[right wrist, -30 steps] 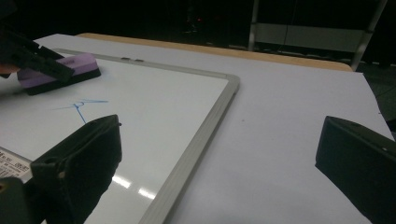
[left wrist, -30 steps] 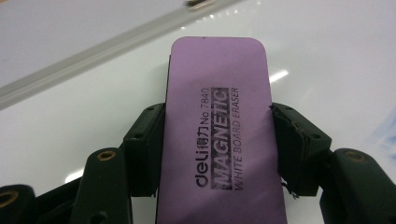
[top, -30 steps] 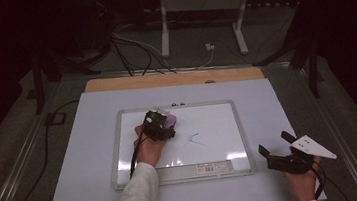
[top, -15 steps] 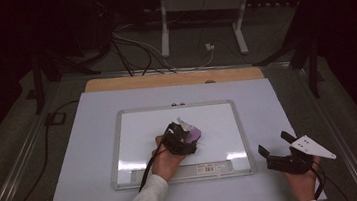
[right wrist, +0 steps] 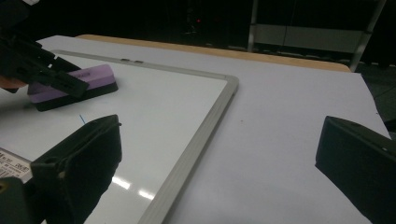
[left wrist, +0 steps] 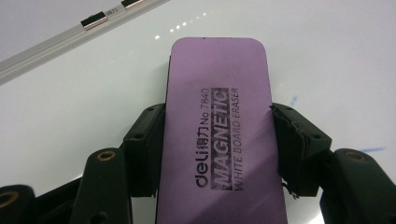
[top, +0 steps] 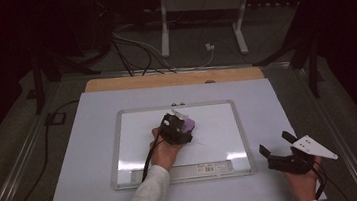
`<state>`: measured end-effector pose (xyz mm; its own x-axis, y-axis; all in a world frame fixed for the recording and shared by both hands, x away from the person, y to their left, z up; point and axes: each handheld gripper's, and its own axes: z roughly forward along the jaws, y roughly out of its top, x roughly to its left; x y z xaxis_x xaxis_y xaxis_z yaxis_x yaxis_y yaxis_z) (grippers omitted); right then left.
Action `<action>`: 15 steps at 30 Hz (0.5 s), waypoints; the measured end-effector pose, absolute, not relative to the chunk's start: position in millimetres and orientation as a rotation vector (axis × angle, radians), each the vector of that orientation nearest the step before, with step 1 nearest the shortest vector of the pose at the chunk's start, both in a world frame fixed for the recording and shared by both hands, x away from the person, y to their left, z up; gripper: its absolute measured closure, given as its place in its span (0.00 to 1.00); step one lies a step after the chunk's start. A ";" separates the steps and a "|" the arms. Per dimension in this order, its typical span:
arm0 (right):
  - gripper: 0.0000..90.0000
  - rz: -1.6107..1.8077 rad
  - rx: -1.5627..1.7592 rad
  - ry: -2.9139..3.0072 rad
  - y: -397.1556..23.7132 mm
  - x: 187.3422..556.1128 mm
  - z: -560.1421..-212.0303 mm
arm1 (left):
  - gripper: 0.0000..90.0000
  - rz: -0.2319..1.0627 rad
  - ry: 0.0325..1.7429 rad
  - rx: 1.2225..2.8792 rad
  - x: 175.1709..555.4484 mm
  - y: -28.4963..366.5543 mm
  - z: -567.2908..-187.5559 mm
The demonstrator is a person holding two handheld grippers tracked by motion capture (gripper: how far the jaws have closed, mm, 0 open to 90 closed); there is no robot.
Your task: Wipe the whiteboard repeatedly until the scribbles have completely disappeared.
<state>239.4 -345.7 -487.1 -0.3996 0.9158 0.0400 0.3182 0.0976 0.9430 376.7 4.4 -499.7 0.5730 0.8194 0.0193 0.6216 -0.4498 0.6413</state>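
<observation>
A rectangular table with a pale lavender-white top (top: 91, 155) stands on a dark floor; a strip of light brown wood (top: 174, 79) runs along its far edge. Lying flat near the middle of the table, slightly closer to the near edge, is a rectangular whiteboard with a silver-grey metal frame (top: 219, 126). Its long sides run parallel to the table's near and far edges. A white label strip with a barcode (top: 194, 169) sits along the board's near frame. Bare tabletop surrounds the board on all sides.
</observation>
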 end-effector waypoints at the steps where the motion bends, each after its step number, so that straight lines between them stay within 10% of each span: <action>1: 0.01 1.305 1.210 1.794 -345.4 239.5 -487.2 | 0.46 0.438 1.141 2.220 376.2 3.7 -499.8; 15: 0.01 1.305 1.210 1.793 -345.8 239.4 -487.3 | 0.46 0.396 0.940 2.313 348.2 -24.4 -497.5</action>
<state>239.4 -345.8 -487.3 -0.3997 0.9158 0.0400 0.3192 0.0982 0.9426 348.2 -24.4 -497.5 0.7044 0.7083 0.0462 0.5281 -0.5664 0.6327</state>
